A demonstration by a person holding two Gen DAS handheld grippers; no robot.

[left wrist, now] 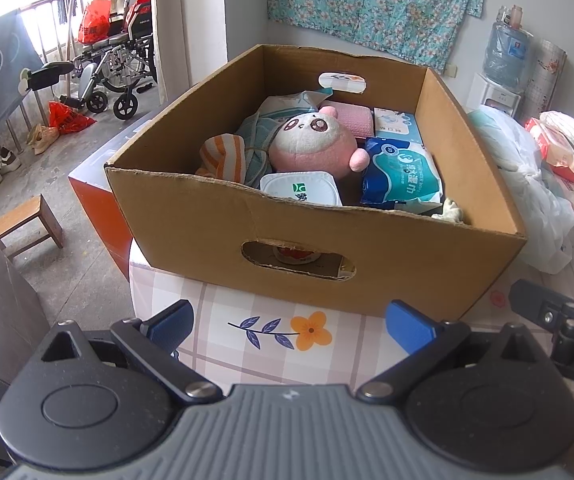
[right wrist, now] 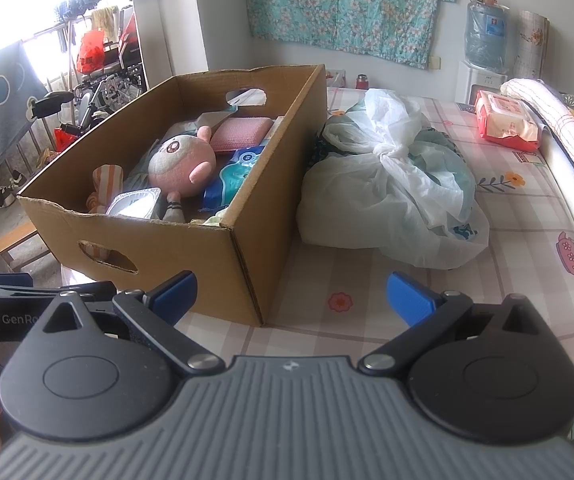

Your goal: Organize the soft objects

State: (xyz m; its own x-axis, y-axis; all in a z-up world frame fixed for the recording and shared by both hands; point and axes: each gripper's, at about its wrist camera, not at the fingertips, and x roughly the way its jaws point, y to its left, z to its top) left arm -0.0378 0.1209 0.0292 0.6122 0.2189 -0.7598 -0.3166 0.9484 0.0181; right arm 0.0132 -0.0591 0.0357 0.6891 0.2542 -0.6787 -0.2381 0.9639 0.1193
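Cardboard box (left wrist: 319,240) on checked surface (left wrist: 247,344), holding pink plush (left wrist: 313,146) and wipes pack (left wrist: 401,176), likely gathered for sorting; left tongs (left wrist: 289,326), right tongs (right wrist: 291,298) wide open, empty.

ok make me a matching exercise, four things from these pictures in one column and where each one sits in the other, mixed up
Things:
1. pink plush toy
2. white plastic bag
3. red tissue pack
4. wooden stool

Places:
A. on the floor, left of the table
B. on the tablecloth just right of the cardboard box
C. inside the box, among the packets
D. far right of the table, beside the rolled white cloth

Pairs: 1-C, 2-B, 3-D, 4-A
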